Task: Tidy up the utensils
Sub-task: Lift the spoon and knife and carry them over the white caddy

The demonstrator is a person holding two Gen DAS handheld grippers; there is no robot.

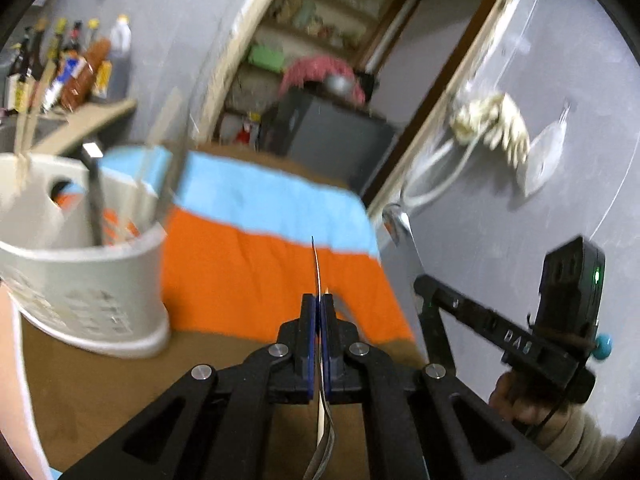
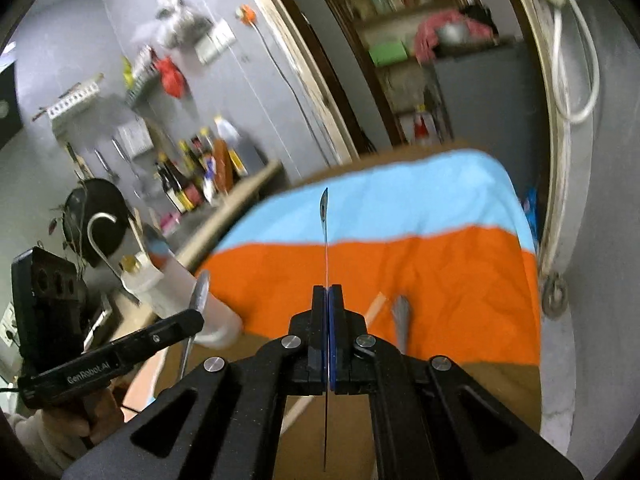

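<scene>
Our left gripper point(image 1: 319, 304) squeezes thin metal utensil point(image 1: 317, 268), seen edge-on. Our right gripper point(image 2: 328, 296) squeezes another thin utensil point(image 2: 325, 224), maybe knife or spoon, hard to tell. Both are up above orange and blue cloth point(image 1: 256, 248). White holder point(image 1: 80, 280) on brown table point(image 1: 100, 392) already has chopsticks and dark handle inside. More left: spoon point(image 2: 400, 320) lies on cloth. We think job is partly done; both held pieces go in holder.

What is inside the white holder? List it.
The holder has wooden chopsticks and a black handle standing in it. Its wall hides their lower ends and the bottom.
</scene>
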